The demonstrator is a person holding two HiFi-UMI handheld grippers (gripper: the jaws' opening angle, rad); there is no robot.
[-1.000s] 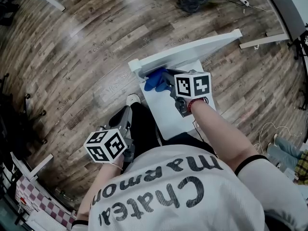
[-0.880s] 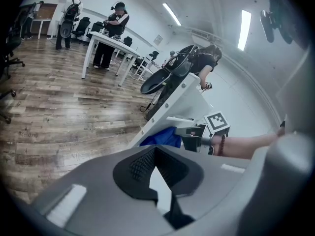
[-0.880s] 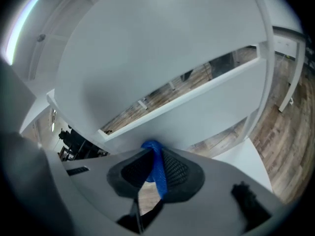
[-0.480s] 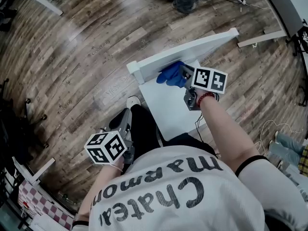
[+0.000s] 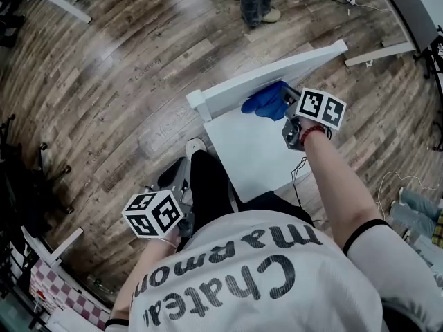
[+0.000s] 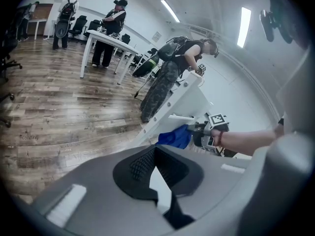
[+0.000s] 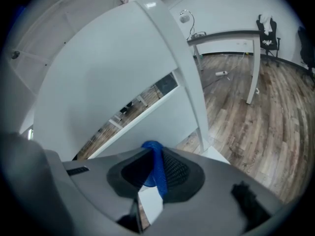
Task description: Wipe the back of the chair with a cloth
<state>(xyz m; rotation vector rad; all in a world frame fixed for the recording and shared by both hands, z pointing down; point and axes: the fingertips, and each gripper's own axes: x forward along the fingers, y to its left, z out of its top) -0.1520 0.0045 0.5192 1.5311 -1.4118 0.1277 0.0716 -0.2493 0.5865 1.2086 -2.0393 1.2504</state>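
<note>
My right gripper (image 5: 285,109) is clamped on the blue cloth (image 5: 265,102). The cloth is bunched at the tip and pressed to the seat-side face of the chair back (image 5: 277,71), about 1 o'clock in the head view, so I judge the wad takes the wiping contact. That arm reaches well forward over the seat (image 5: 249,154), while my left gripper (image 5: 181,170) hangs low by my leg at 7 o'clock, jaws together on nothing, out of the way.
</note>
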